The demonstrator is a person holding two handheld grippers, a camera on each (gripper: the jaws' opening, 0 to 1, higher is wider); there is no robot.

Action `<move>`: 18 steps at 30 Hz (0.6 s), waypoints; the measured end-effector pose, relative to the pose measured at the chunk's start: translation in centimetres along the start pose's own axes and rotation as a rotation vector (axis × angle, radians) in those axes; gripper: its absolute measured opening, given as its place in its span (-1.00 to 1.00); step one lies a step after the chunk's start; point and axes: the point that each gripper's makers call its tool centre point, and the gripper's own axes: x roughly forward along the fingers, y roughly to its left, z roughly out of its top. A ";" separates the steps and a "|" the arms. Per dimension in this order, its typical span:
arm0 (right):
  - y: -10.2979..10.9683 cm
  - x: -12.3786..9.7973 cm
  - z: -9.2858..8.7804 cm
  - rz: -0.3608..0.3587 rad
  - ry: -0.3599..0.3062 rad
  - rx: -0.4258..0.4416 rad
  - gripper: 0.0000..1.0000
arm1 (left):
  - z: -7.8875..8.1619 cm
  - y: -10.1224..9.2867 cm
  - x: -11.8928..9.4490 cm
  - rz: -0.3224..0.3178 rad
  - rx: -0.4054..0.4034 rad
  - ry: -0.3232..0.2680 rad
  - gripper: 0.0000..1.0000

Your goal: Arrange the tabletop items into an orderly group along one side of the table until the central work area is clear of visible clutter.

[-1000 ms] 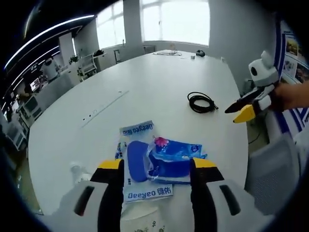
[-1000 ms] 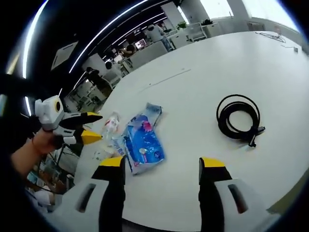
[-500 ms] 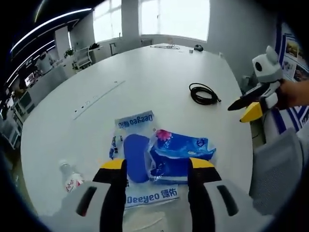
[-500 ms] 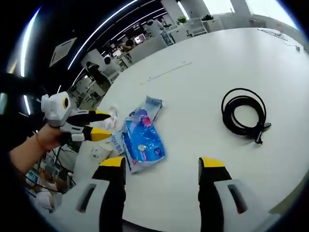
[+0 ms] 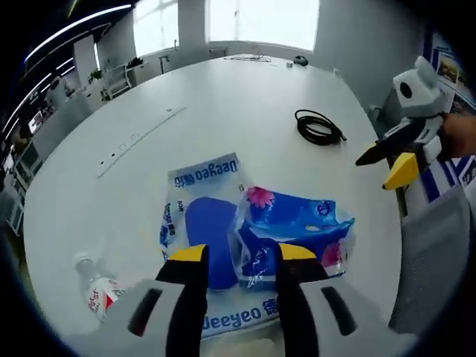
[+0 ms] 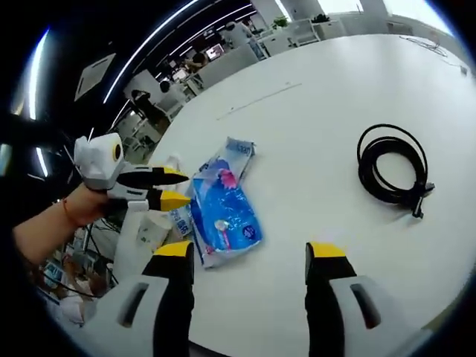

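1. Left claw [image 5: 233,254]: jaws parted, yellow tips apart, nothing between them. It hangs just above the near end of the two packs on the white tabletop [image 5: 223,111].
2. White-and-blue wipes pack [image 5: 201,223], printed "Deeyeo", lies flat near the tabletop's near edge. A blue tissue pack [image 5: 294,230] with a pink flower lies partly over its right side, touching.
3. Small clear bottle [image 5: 97,286] with a red-and-white label lies on its side to the left of the packs, close to the tabletop's edge.
4. Coiled black cable [image 5: 320,126] sits well apart from the packs, farther along the tabletop toward the right edge.
5. Right claw [image 6: 249,254]: jaws spread wide, empty, held over bare tabletop between the packs and the cable.
6. In the right gripper view a hand [image 6: 82,208] carries the left claw, its tips near the packs' left side; the paper cup [image 6: 152,230] stands just below it.
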 end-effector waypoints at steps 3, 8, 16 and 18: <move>0.1 0.3 -0.5 0.004 0.011 0.004 0.18 | -0.1 -0.1 0.4 -0.008 0.006 0.004 -0.44; 0.5 0.5 -0.9 0.011 0.023 0.003 0.18 | -0.6 -0.3 0.6 -0.015 0.021 0.021 -0.55; 0.4 0.6 -1.1 0.015 0.028 0.000 0.16 | -1.0 -0.4 0.9 -0.016 0.018 0.030 -0.78; 0.3 0.6 -1.1 0.016 0.029 -0.001 0.15 | -1.1 -0.5 0.9 -0.015 0.014 0.034 -0.80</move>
